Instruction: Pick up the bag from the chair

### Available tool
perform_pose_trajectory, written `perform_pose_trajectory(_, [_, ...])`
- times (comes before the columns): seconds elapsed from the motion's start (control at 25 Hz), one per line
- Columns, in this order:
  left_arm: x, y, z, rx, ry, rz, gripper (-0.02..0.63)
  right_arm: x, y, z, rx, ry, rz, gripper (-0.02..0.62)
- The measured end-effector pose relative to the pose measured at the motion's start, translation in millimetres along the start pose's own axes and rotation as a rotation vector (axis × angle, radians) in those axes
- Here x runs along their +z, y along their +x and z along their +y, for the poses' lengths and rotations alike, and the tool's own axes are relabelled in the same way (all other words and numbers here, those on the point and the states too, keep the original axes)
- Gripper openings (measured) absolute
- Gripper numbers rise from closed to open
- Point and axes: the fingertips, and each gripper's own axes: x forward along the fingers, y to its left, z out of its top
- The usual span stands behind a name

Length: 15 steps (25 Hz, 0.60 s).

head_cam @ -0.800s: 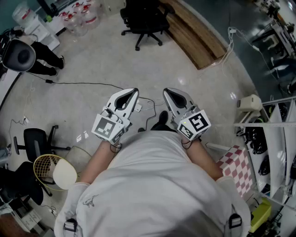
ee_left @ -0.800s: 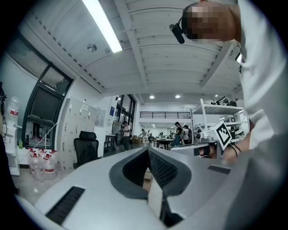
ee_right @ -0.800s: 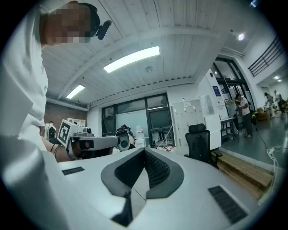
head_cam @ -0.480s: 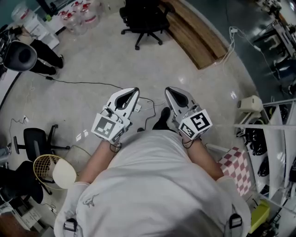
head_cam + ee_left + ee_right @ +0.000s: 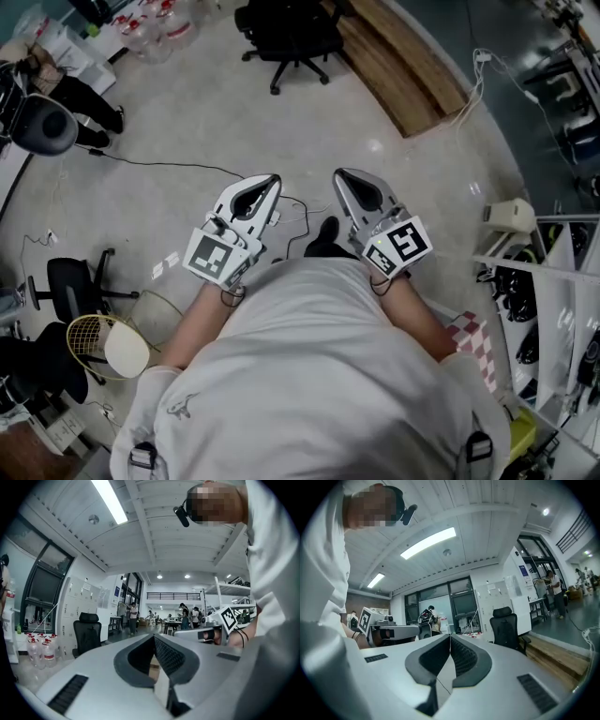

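We seem to be seeking the bag, unseen; left gripper (image 5: 271, 181) and right gripper (image 5: 339, 175), fingers pressed together and empty, must spread next.

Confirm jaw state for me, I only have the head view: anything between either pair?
Observer: No. In the left gripper view the left gripper has its jaws together, with nothing between them.
Operator: Right one?
Observer: Same. The right gripper is shut and empty in its own view.
Operator: Bag on the chair?
Observer: The right gripper view shows the black office chair ahead with a bare backrest. The gripper body mostly hides the seat, and I can make out no bag.
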Motion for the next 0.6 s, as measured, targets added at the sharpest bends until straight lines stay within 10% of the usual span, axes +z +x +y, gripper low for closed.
perform_pose_trajectory(0.6, [14.1,143.2,20.0,0.109,0.066,-0.025,0.006,18.1,0.2,-154.4,0.079,0.032,0.018,0.034])
